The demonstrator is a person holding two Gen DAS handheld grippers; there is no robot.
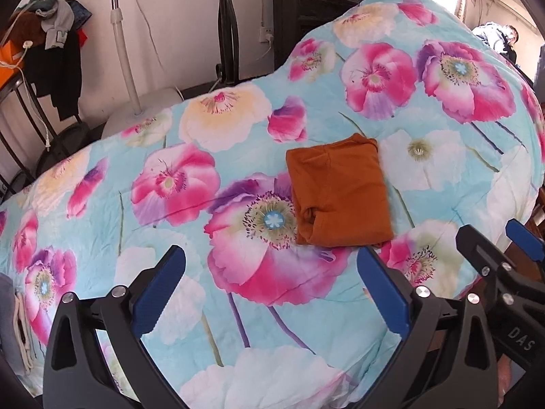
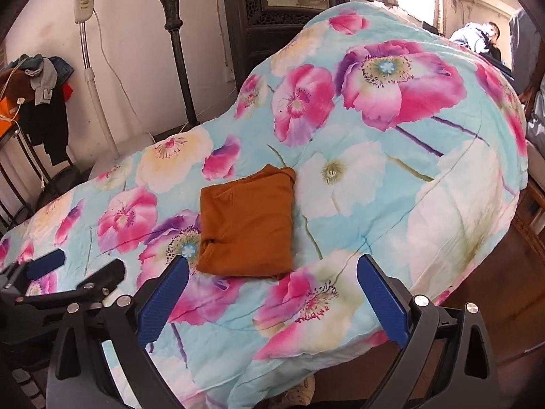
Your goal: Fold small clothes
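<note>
Both the left gripper [image 1: 272, 283] and right gripper [image 2: 272, 289] are gaping wide, empty, below the folded orange garment [image 1: 337, 192] lying mid-frame on the floral quilt [image 1: 170, 238].

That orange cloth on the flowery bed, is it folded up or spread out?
Folded. The orange cloth lies as a compact rectangle on the floral quilt, with layered edges at its near corner. Neither gripper touches it.

Folded garment [image 1: 337, 192] done in plain burnt orange, no print. Quilt [image 1: 190, 238] covered in pale turquoise, splashed with big pink, white and cream poppies, purple stems. Gripper pads [image 1: 160, 293] finished in blue, frames in black.
</note>
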